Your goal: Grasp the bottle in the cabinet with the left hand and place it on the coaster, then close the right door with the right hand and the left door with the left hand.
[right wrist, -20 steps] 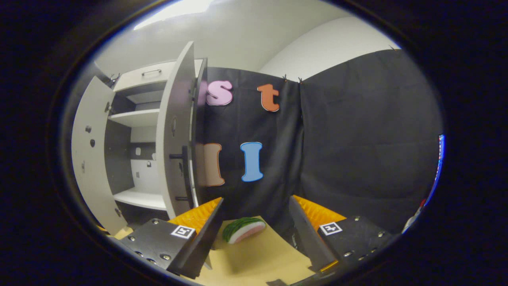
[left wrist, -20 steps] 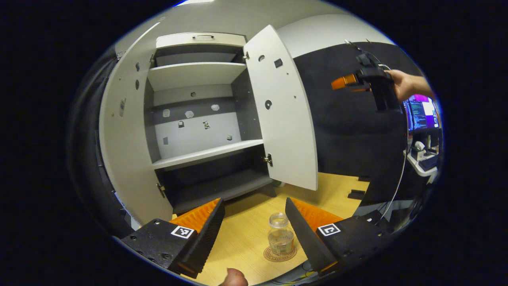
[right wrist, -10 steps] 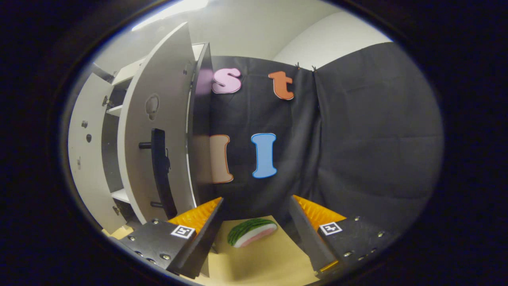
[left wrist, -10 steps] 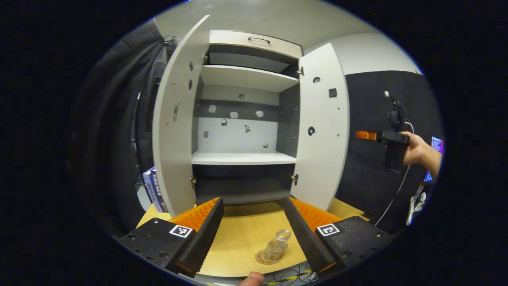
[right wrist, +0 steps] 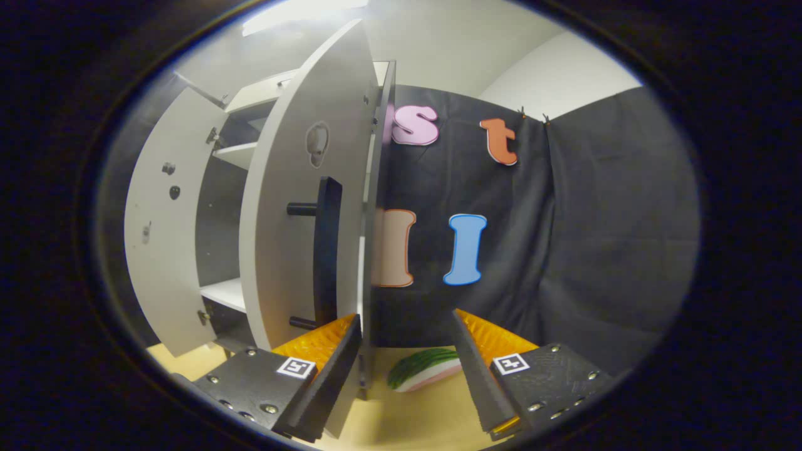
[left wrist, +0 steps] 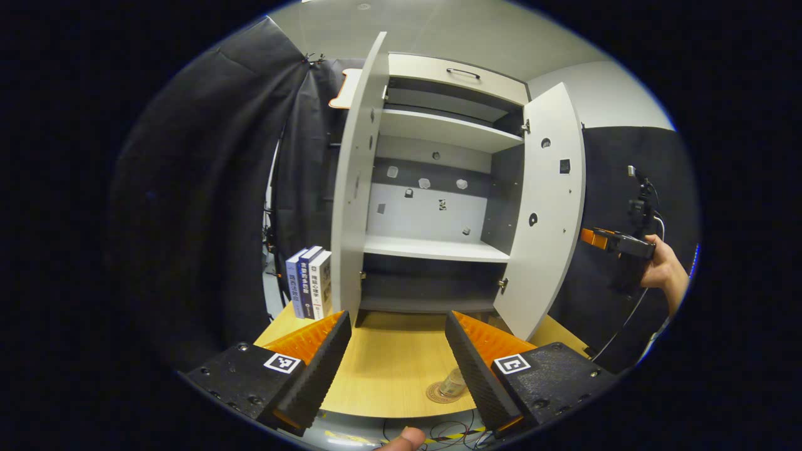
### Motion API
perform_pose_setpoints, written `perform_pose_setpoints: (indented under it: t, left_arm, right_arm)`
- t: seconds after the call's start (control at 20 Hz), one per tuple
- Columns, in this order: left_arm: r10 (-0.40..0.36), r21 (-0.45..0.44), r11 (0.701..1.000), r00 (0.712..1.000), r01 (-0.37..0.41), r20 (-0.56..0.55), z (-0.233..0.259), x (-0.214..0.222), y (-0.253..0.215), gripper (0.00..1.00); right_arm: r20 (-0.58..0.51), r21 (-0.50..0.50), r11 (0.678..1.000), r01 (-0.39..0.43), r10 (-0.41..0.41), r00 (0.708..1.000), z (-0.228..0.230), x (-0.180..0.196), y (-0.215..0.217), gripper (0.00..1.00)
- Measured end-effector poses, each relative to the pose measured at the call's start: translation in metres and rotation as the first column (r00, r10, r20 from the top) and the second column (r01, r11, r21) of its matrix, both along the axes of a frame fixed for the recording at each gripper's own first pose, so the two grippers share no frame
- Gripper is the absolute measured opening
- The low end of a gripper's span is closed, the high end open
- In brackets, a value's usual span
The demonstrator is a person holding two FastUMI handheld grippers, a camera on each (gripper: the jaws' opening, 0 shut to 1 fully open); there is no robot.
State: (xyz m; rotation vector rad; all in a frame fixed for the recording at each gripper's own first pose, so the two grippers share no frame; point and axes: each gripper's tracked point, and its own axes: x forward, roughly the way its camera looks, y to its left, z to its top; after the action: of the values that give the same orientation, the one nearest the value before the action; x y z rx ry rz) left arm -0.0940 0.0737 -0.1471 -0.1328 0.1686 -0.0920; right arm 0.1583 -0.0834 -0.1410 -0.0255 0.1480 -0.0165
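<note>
Left tongs point(left wrist: 396, 351) wide apart, empty; right tongs point(right wrist: 407, 354) likewise.

You see three books point(left wrist: 309, 282) standing upright on the wooden table point(left wrist: 388, 369), close together at its far left, and a watermelon-slice toy point(right wrist: 423, 369) lying on the tabletop.

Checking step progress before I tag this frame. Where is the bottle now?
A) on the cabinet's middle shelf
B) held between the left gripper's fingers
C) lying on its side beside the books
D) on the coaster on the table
D: in the left gripper view the bottle stands on the coaster on the table, beside the open left gripper, whose fingers do not press on it.
</note>
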Motion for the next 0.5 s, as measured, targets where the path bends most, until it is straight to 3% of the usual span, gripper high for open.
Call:
perform_pose_setpoints:
  t: [0.25,0.3,0.35,0.5]
  left_arm:
    - [0.049,0.085,0.995,0.996,-0.055,0.074,0.026,-0.006,0.037,0.96]
    - [0.059,0.091,0.994,0.994,-0.067,0.095,0.032,-0.004,0.045,0.92]
    - [0.055,0.088,0.994,0.993,-0.065,0.108,0.036,-0.005,0.051,0.92]
    - [0.032,0.076,0.996,0.993,-0.041,0.114,0.044,0.004,0.064,0.96]
  right_arm:
    - [0.005,0.012,1.000,0.011,-0.011,1.000,0.001,-0.001,0.014,0.85]
    - [-0.005,0.016,1.000,0.020,-0.020,1.000,0.000,-0.002,0.015,0.88]
    - [-0.014,0.009,1.000,0.025,-0.025,1.000,0.000,-0.002,0.016,0.85]
    - [-0.008,0.000,0.999,0.038,-0.038,0.999,0.006,-0.003,0.017,0.88]
